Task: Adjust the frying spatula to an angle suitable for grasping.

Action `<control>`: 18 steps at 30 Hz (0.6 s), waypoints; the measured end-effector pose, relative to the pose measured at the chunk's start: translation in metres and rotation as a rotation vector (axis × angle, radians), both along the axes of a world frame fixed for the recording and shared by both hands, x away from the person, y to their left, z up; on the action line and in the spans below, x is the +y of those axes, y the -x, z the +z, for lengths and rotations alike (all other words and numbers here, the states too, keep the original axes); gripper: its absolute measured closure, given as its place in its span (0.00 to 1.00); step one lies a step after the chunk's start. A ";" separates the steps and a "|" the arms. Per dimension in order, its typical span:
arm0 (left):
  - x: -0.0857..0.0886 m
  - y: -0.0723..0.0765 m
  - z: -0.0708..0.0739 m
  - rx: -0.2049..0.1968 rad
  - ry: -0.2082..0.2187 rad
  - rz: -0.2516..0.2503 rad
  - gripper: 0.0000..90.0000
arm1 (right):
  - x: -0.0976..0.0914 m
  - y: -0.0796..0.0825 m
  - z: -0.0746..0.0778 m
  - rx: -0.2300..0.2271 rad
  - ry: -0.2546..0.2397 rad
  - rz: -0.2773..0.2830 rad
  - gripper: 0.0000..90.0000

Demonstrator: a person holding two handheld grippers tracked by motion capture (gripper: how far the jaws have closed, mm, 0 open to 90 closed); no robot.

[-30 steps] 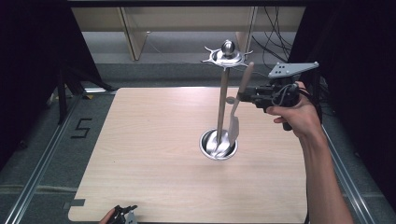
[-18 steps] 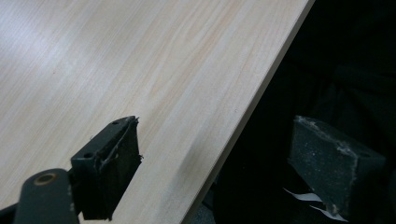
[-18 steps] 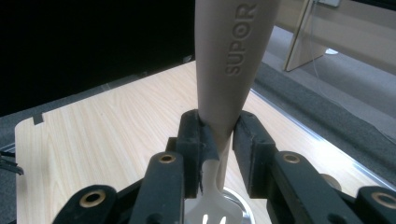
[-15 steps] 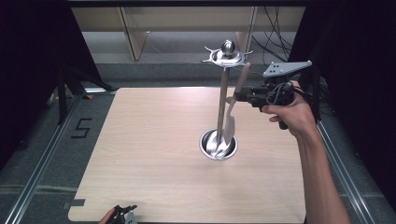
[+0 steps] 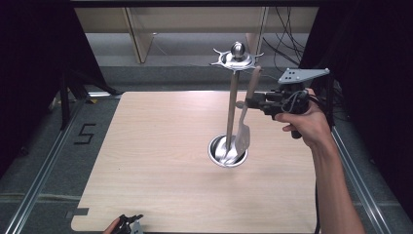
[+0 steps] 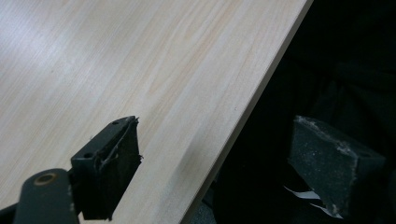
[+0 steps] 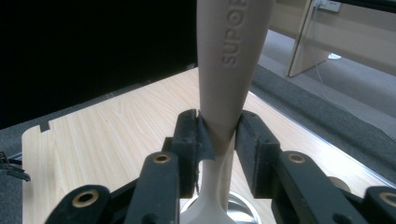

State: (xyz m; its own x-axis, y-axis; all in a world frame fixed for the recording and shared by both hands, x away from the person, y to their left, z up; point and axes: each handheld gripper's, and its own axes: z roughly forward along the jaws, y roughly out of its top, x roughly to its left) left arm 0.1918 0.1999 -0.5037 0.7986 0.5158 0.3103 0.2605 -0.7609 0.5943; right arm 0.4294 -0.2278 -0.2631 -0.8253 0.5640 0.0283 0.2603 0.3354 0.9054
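- The left gripper (image 6: pixel 219 163) is held open and empty at the near edge of the table (image 5: pixel 160 161), one jaw over the wood, the other past the edge.
- A metal stand (image 5: pixel 232 105) is seen just beyond the right gripper's jaws, its round base (image 5: pixel 216 155) below them.
- The spatula (image 5: pixel 245 117) is clamped by the right gripper (image 7: pixel 219 140) at the narrow neck under its beige handle, blade hanging down by the base.
- The spatula is judged light, stiff and smooth; a hold on the neck should be kept firm, since swinging or slipping is likely.
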 end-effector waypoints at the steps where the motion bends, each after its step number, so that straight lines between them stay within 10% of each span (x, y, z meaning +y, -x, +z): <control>1: 0.000 0.000 0.000 0.005 0.004 -0.006 0.17 | 0.000 0.000 -0.002 -0.005 0.002 0.002 0.78; 18: 0.000 0.000 -0.001 0.008 0.001 -0.001 0.17 | -0.010 0.018 -0.014 -0.008 -0.040 -0.067 0.54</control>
